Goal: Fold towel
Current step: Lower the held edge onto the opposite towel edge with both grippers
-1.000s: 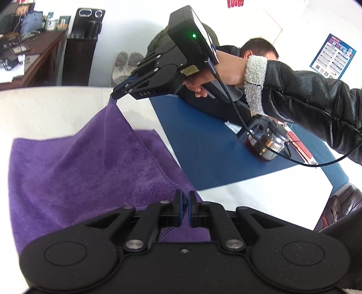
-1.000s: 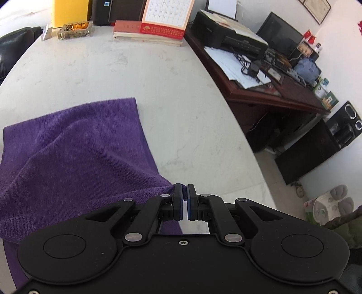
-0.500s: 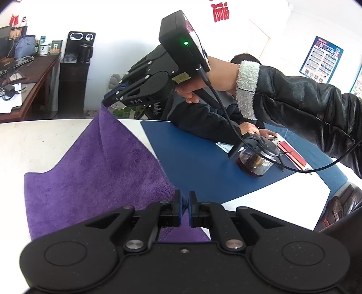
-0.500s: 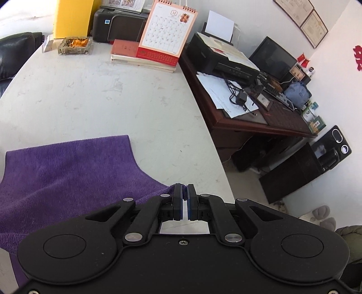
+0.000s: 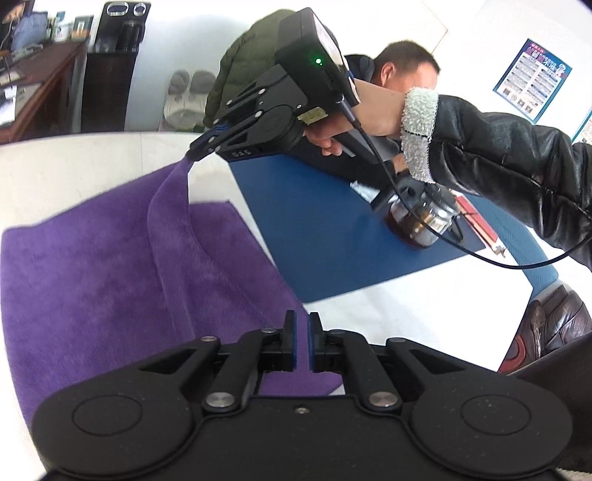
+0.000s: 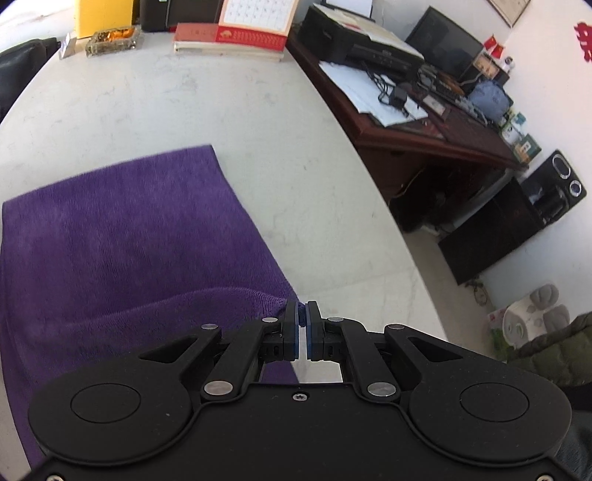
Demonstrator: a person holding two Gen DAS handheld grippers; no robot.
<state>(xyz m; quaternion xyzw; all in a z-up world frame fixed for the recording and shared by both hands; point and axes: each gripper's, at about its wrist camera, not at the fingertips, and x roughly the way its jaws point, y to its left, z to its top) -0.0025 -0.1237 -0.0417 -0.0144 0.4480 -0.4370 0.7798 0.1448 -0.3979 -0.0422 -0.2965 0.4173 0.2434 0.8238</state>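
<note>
A purple towel [image 5: 96, 266] lies on the white table [image 5: 74, 162], folded over itself. My left gripper [image 5: 302, 333] has a narrow gap between its pads and sits above the towel's near right edge, with nothing visibly between the pads. My right gripper [image 5: 199, 148], seen in the left wrist view, is shut on a towel corner and holds it a little above the table. In the right wrist view the same gripper [image 6: 302, 322] pinches the purple corner, and the towel [image 6: 122, 240] spreads out to the left.
A blue mat [image 5: 325, 229] lies right of the towel with a glass teapot [image 5: 421, 218] on it. A person in a dark jacket sits behind. Books and a calendar [image 6: 236, 33] stand at the table's far end. A wooden desk [image 6: 425, 122] is beyond the table edge.
Both grippers have come down toward the table, laying the lifted towel edge over the lower layer. The left gripper's pads have parted slightly and the towel no longer shows between them.
</note>
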